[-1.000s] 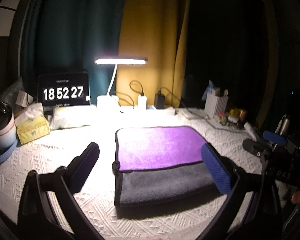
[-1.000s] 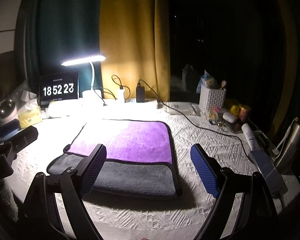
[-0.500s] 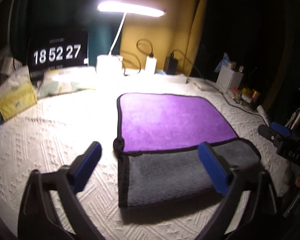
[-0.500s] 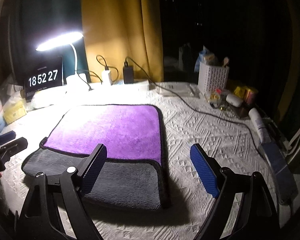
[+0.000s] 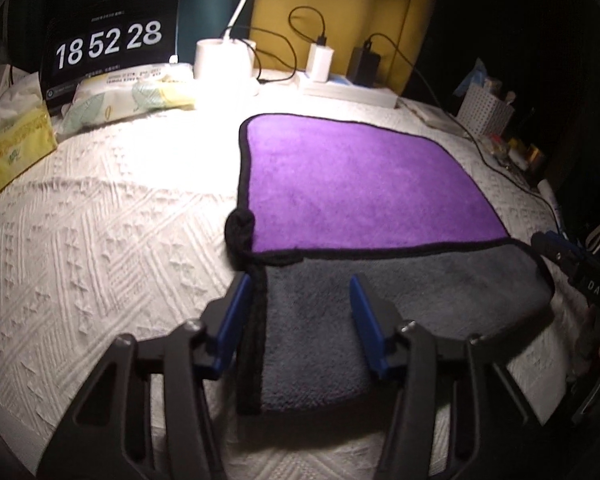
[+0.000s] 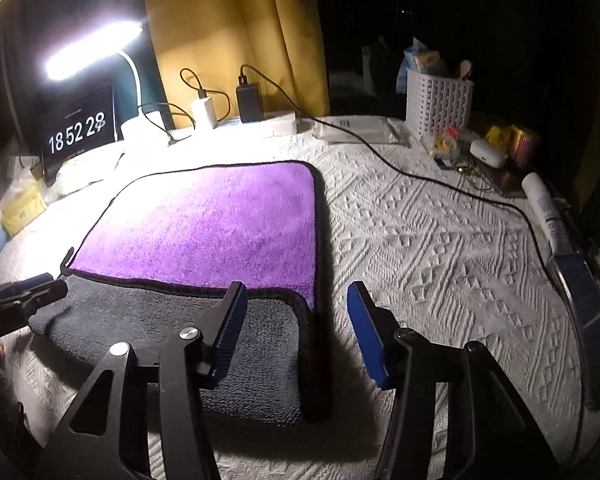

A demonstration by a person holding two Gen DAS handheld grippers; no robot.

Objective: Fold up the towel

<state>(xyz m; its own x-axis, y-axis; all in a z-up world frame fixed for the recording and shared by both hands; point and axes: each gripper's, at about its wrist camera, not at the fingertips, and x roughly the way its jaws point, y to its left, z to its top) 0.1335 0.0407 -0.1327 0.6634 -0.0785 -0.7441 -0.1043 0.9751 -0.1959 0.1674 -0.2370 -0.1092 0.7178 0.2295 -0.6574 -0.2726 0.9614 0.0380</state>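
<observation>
Left tool (image 5: pixel 300 312) is held with its jaws parted, straddling the near left black-trimmed edge of the towel (image 5: pixel 360 184); nothing is gripped. Right tool (image 6: pixel 296 320) is likewise parted and empty, set over the towel's (image 6: pixel 204 224) near right corner, one finger above the grey layer and the other above the bare cloth. The towel is laid flat on the white textured worktop (image 5: pixel 100 240), a purple layer folded over grey, with a grey strip left showing nearest the tools. A clock (image 5: pixel 108 44) reading 18 52 28 is seen at the back, beside a lit lamp (image 6: pixel 92 48).
</observation>
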